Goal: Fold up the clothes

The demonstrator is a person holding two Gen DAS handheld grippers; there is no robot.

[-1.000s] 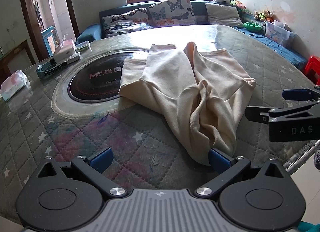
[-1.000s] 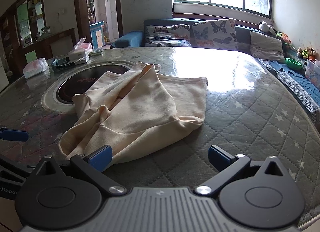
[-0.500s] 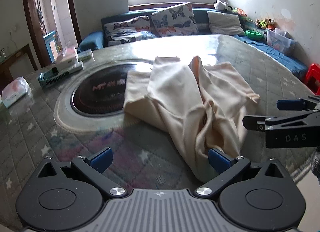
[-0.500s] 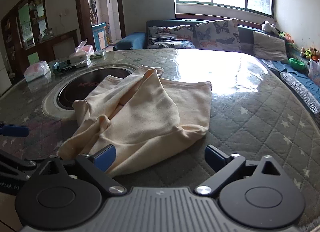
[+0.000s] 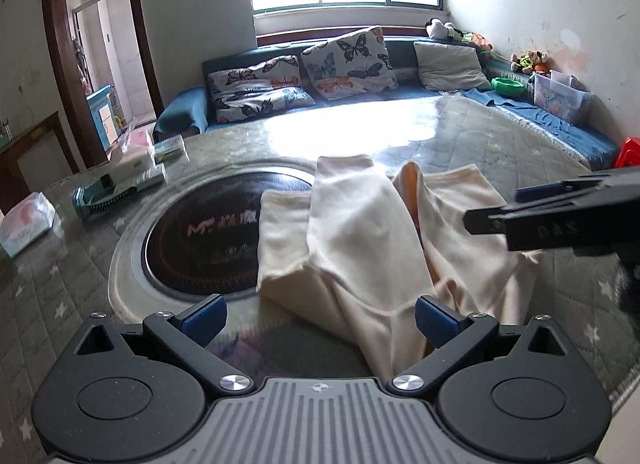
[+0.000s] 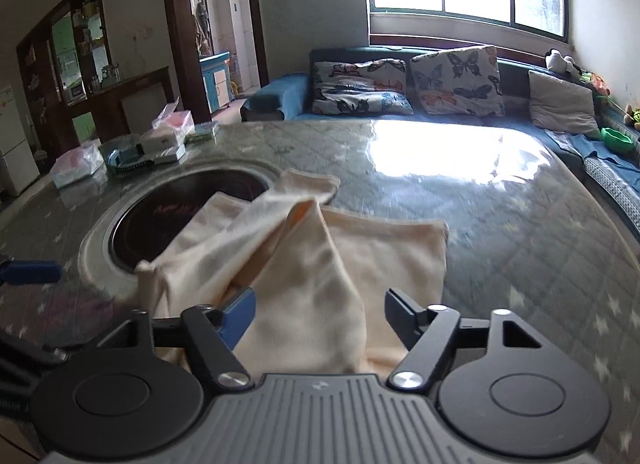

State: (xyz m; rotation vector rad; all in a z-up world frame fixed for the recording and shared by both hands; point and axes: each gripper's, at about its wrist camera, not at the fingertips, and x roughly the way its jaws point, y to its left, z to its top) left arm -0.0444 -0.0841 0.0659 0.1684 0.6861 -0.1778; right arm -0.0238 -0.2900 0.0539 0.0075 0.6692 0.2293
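A cream garment [image 5: 372, 248] lies crumpled on the round quilted table [image 5: 500, 144], partly over the black hotplate [image 5: 200, 240]. My left gripper [image 5: 320, 314] is open low at the garment's near edge, with cloth between its blue pads. My right gripper [image 6: 320, 312] is open and lowered over the garment [image 6: 304, 276], cloth lying between its fingers. The right gripper also shows from the side in the left wrist view [image 5: 560, 224], just above the garment's right part. A blue left fingertip [image 6: 32, 272] shows at the left edge of the right wrist view.
Tissue packs [image 5: 24, 228], a box [image 5: 136, 164] and a teal basket [image 5: 104, 196] stand at the table's far left. A sofa with butterfly cushions [image 5: 344, 64] lies behind the table. A red stool [image 5: 628, 152] stands on the right.
Both grippers have moved forward and down onto the garment. The right gripper's jaws have narrowed somewhat and now straddle cloth. The garment has not visibly shifted.
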